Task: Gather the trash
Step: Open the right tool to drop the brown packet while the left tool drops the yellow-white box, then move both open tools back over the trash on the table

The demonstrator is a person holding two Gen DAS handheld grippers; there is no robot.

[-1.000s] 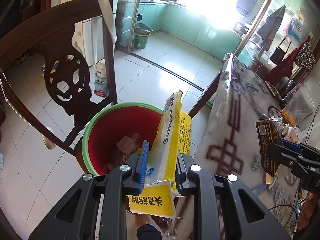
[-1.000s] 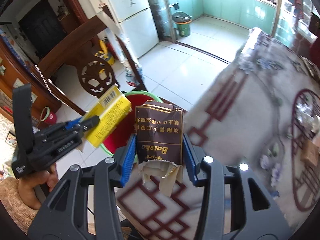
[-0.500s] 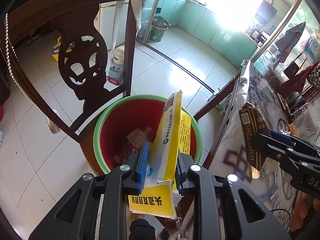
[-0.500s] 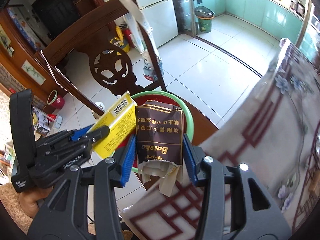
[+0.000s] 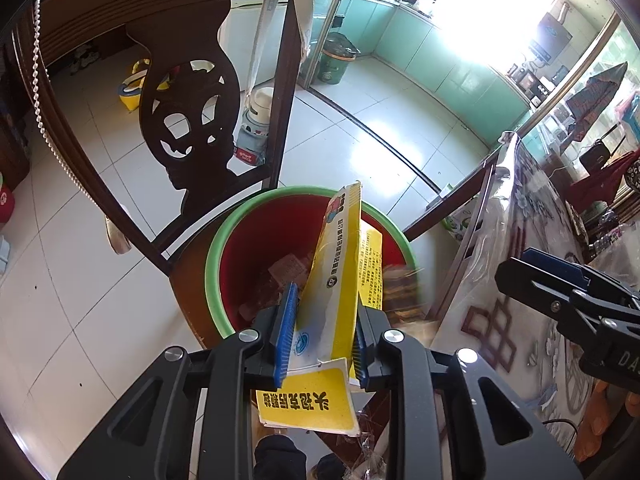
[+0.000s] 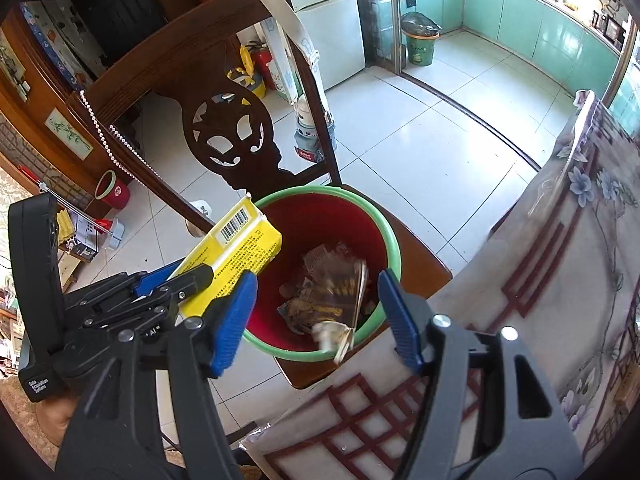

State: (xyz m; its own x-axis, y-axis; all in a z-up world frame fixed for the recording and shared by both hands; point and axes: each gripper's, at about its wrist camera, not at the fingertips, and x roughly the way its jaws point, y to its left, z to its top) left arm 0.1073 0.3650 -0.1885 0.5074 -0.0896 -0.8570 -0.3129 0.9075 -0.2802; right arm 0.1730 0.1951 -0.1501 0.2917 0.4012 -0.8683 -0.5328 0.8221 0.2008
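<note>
A red bin with a green rim (image 5: 212,272) (image 6: 390,236) stands on a wooden chair seat. My left gripper (image 5: 325,312) (image 6: 180,276) holds a yellow carton (image 5: 340,264) (image 6: 240,248) over the bin's near side. Its jaws are just starting to open, with the pads still on the carton. My right gripper (image 6: 316,280) hangs over the bin, its jaws opening with nothing between them. A brown packet (image 6: 336,304) (image 5: 402,292) is blurred, dropping inside the bin's near rim onto other wrappers.
The carved dark chair back (image 5: 188,92) rises just behind the bin. A table under a patterned cloth (image 6: 560,240) borders the chair on the right. White tiled floor (image 6: 420,120) lies beyond, with a green trash can (image 6: 420,44) in the doorway.
My right gripper opened and let go of the brown packet, which now falls into the bin. Both grippers came closer over the bin. The yellow carton stays in the left gripper.
</note>
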